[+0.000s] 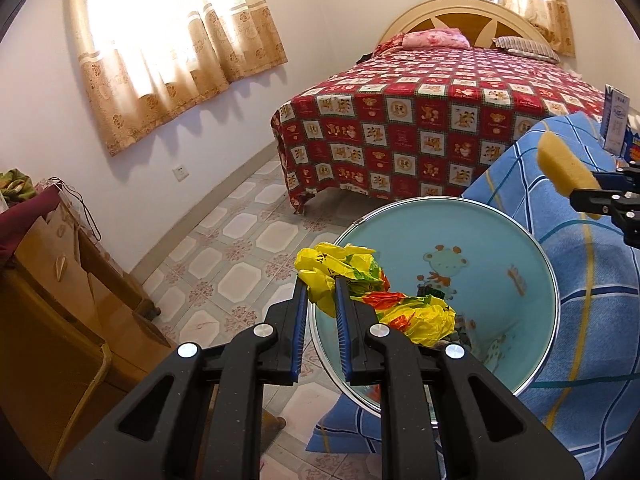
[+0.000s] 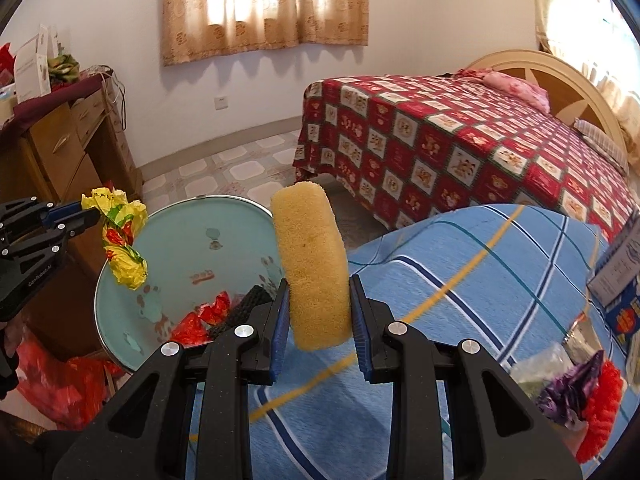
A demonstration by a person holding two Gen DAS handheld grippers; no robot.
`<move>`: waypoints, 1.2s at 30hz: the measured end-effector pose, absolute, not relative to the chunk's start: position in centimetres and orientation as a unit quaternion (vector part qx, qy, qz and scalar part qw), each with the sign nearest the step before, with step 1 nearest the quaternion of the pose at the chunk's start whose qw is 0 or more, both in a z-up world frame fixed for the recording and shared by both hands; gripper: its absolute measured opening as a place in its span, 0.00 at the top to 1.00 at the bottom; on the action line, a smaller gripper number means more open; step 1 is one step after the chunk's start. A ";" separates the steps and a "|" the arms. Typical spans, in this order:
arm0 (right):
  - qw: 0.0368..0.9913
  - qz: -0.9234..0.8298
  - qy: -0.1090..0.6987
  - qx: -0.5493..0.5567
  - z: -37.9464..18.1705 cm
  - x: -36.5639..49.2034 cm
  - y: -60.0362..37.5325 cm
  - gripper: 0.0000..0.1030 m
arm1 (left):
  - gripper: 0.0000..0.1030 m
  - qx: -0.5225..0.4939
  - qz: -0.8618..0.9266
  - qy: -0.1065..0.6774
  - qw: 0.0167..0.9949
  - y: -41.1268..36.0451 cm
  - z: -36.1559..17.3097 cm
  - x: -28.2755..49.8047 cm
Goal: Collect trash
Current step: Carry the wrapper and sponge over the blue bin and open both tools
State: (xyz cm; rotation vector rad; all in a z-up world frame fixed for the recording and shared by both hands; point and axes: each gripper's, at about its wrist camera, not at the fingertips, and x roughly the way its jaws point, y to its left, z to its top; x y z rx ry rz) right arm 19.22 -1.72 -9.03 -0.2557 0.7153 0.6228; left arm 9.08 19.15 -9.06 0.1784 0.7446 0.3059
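The left gripper [image 1: 321, 286] pinched a yellow wrapper [image 1: 340, 272] over the bin [image 1: 532, 240] at centre frame. The right gripper [image 2: 319, 300] clamped a sponge [image 2: 310, 264], probably outside the rim; released there, it would miss.

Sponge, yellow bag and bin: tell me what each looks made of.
Sponge: yellow foam, matte, with an open-pored surface. Yellow bag: thin printed plastic film, glossy and crumpled into sharp creases. Bin: probably plastic, smooth pale blue wall with cartoon prints; its shiny rim could be metal.
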 end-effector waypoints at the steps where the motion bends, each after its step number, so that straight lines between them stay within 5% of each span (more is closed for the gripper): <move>1: 0.881 0.301 0.343 -0.124 -9.1 19.3 -1.4 0.72 | 0.86 0.087 0.149 0.362 0.916 19.2 -9.1 9.1; 36: 0.863 0.340 0.343 -0.146 -9.3 18.3 1.4 0.68 | 0.83 0.074 0.135 0.359 0.921 18.3 -8.6 8.8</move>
